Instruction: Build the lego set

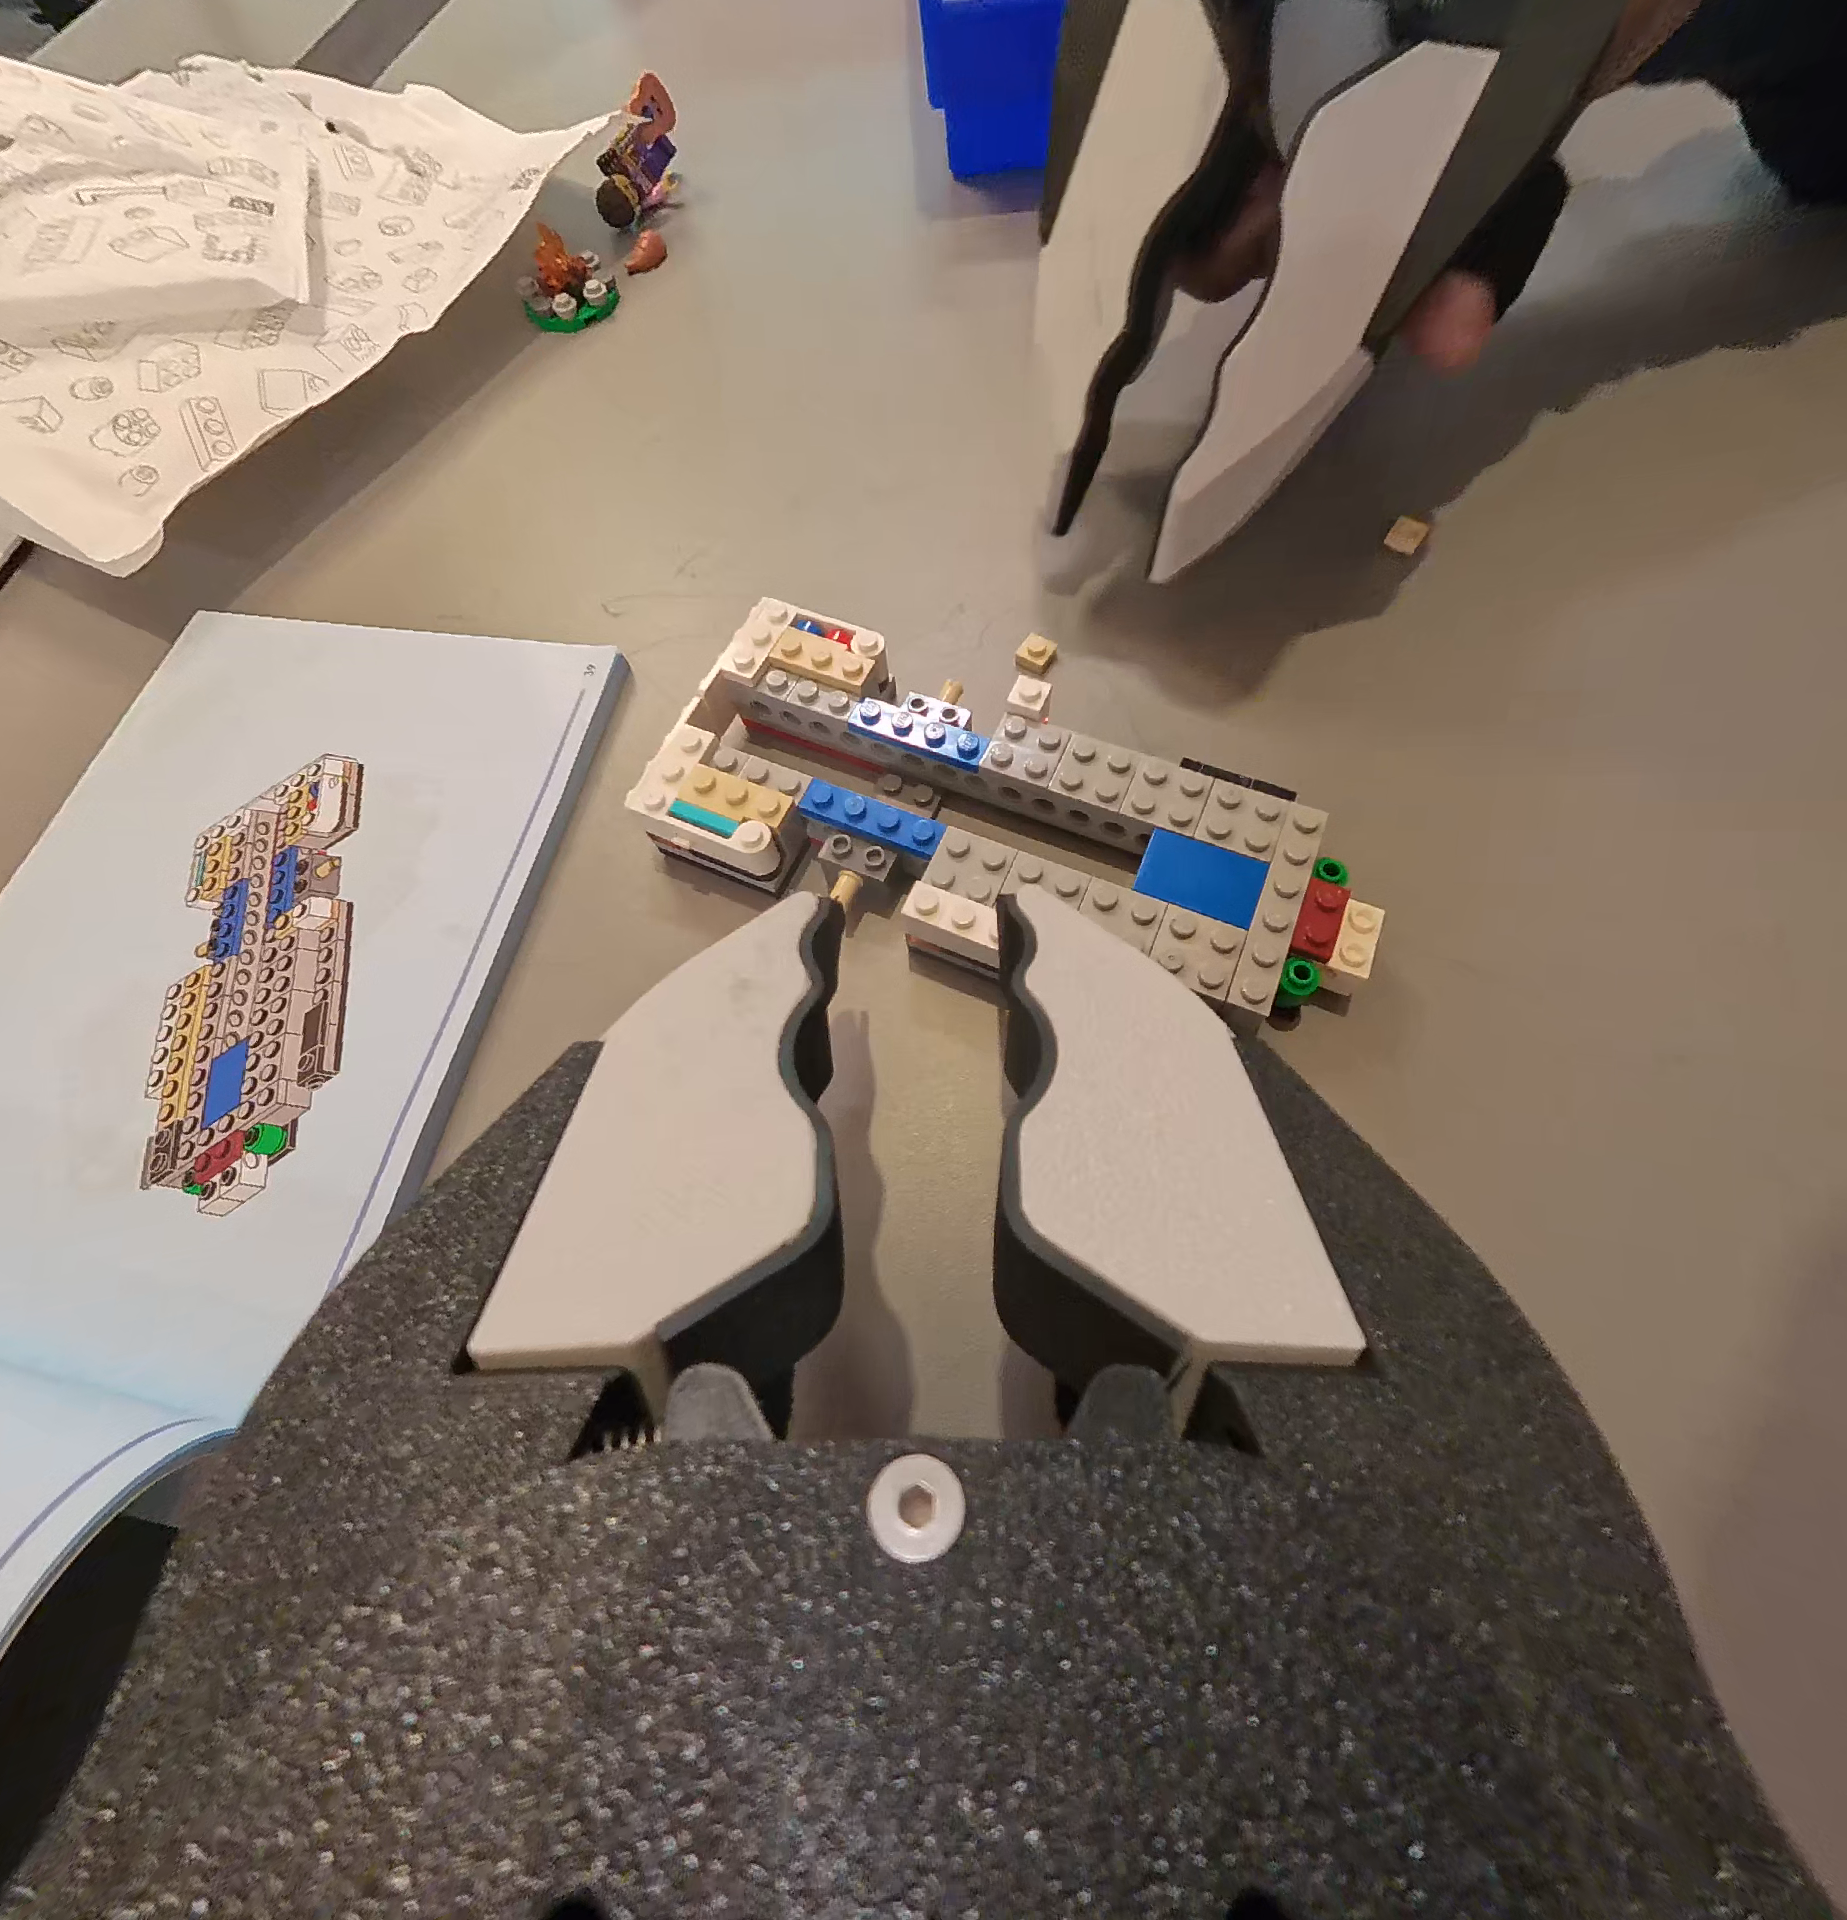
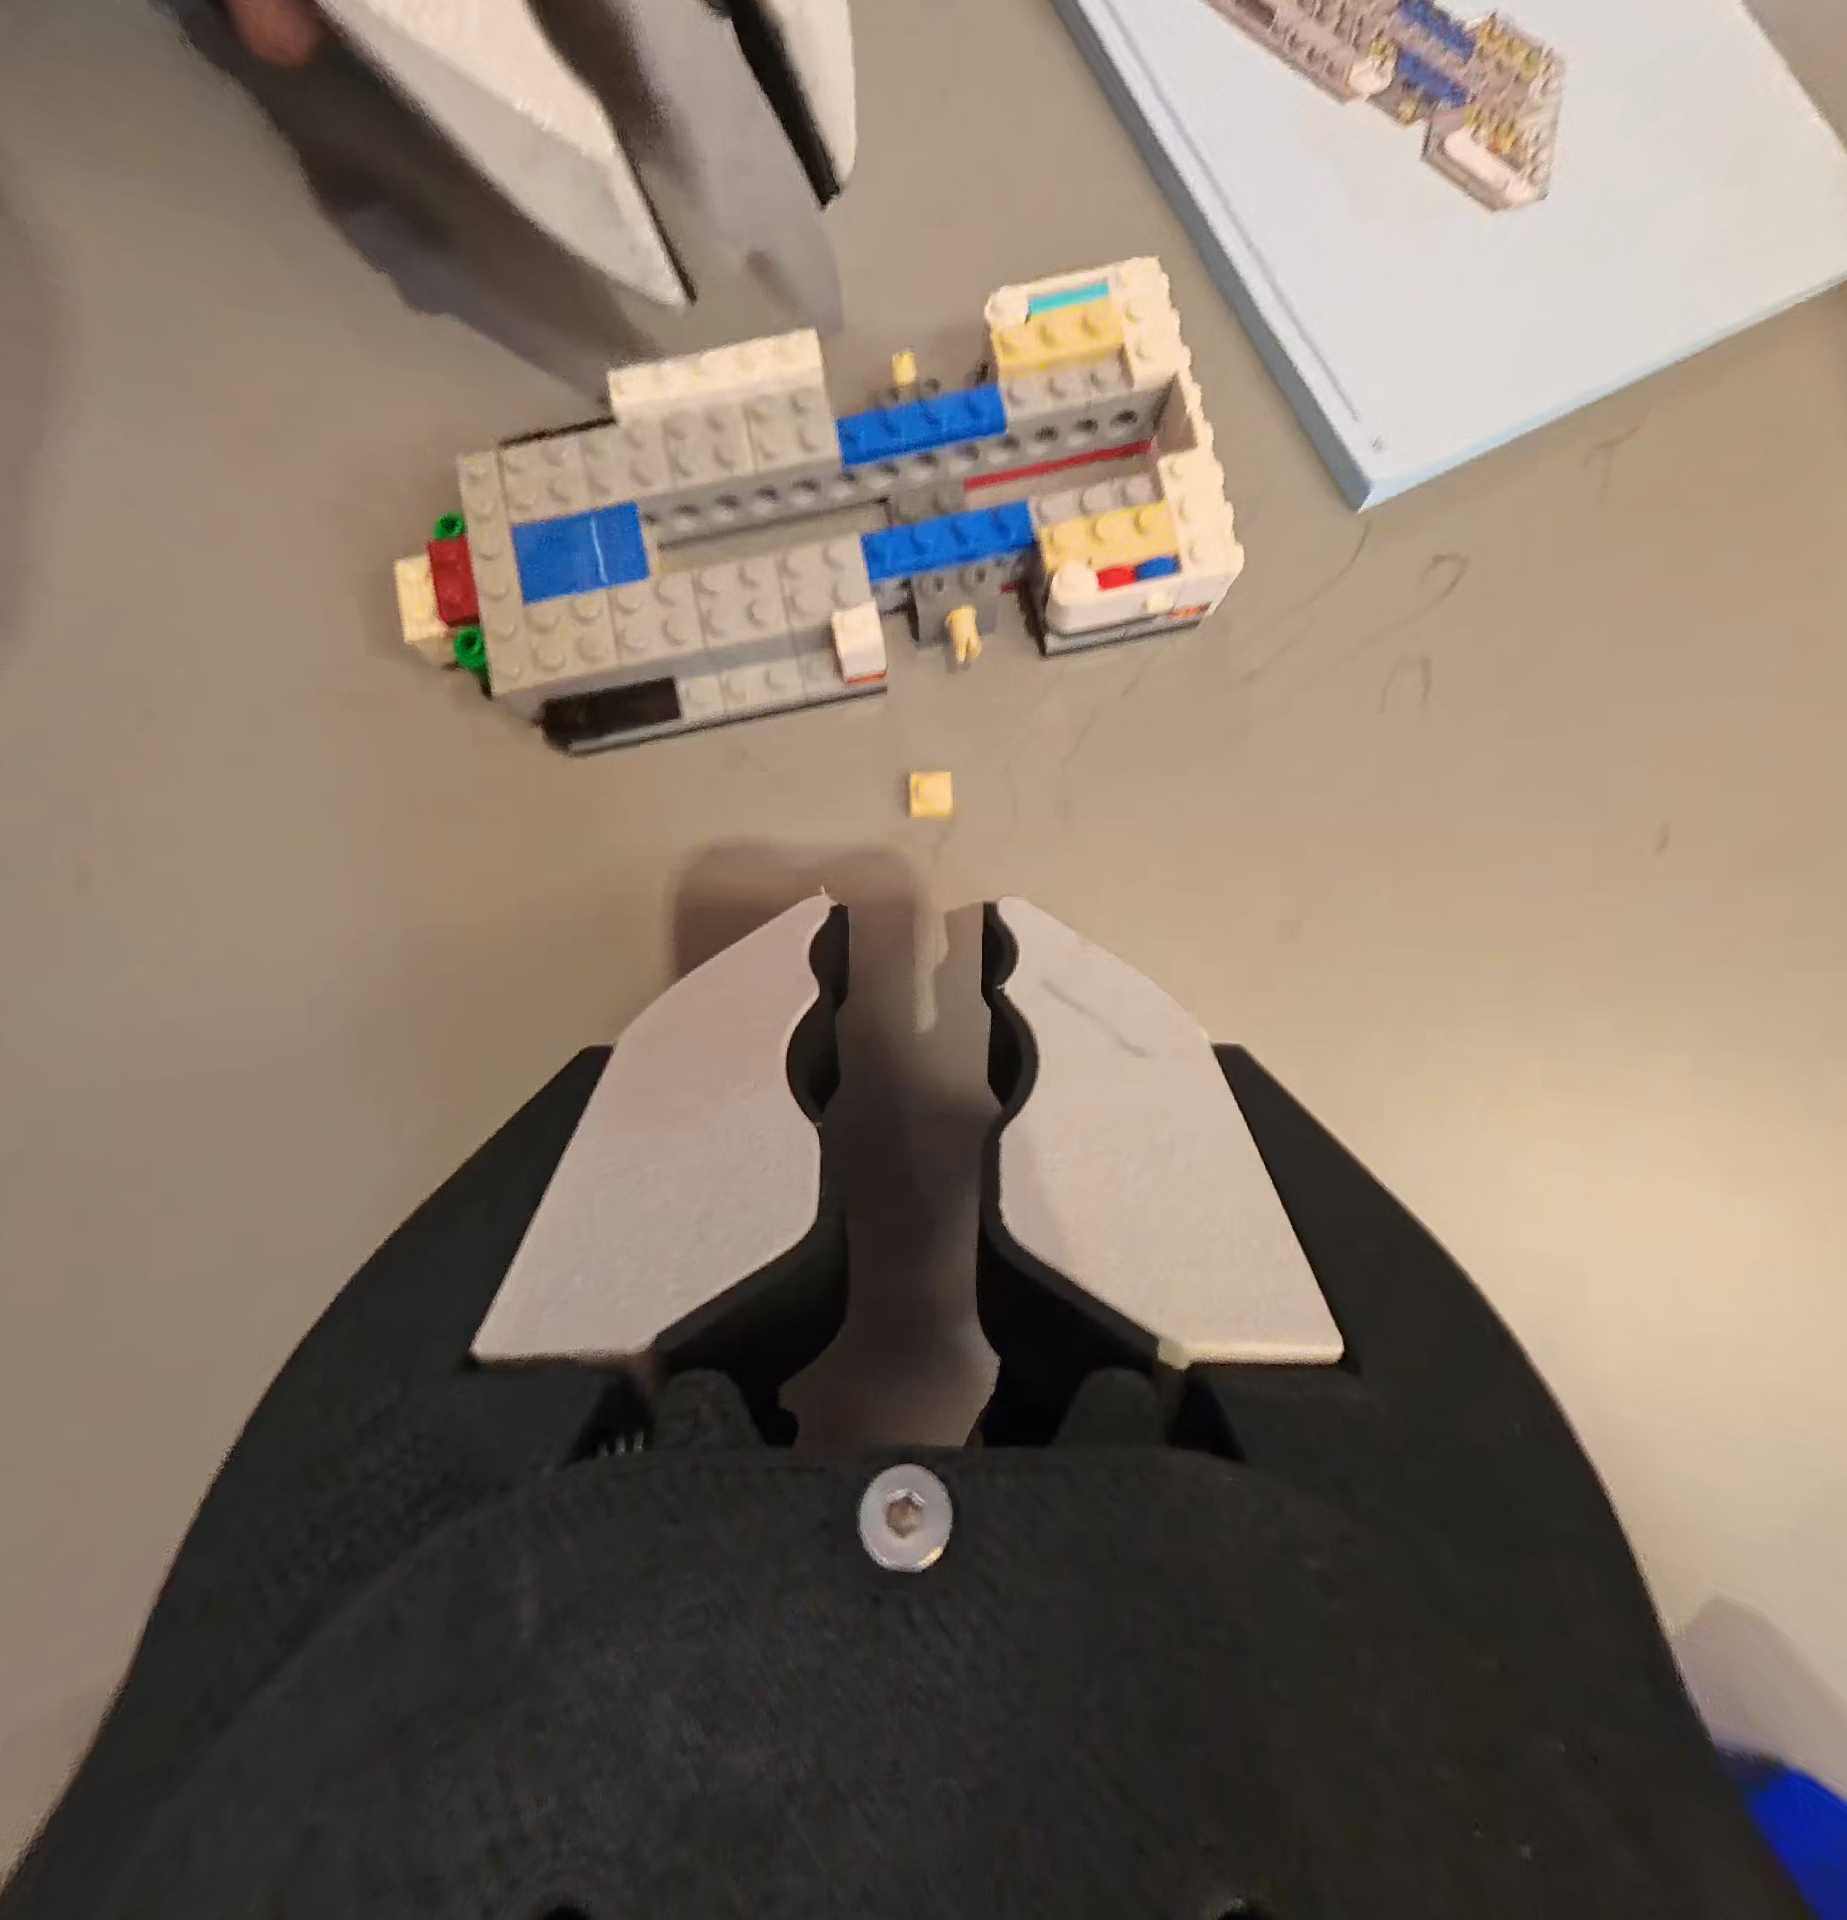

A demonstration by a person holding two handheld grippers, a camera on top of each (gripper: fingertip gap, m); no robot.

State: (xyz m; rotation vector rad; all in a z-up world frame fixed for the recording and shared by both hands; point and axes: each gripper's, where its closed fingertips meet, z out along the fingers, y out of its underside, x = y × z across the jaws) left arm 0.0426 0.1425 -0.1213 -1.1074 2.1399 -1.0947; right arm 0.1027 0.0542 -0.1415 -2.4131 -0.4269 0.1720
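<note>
Hovering over the grey table (image 1: 1521, 727), the left gripper (image 1: 914, 909) has its fingers spread with only bare tabletop between them. Its tips sit at the near side of a long brick model (image 1: 1002, 800) of grey, blue, white and tan pieces; the right fingertip covers part of a white brick at that edge, and whether it touches cannot be told. A tan peg (image 1: 846, 886) pokes out just beside the left fingertip.

The right gripper (image 2: 914, 914) also stands spread and holds nothing, above open table on the far side of the model (image 2: 794, 520). A small tan plate (image 2: 929, 797) lies loose between its tips and the model. The right wrist view is blurred, so fine detail is lost.

An open instruction booklet (image 1: 275, 935) lies toward the table's left edge, partly cut off. Crumpled printed paper (image 1: 171, 260) and small figure pieces (image 1: 607, 239) lie toward the far left corner. A blue box (image 1: 986, 83) at the far edge is cropped by the frame.
</note>
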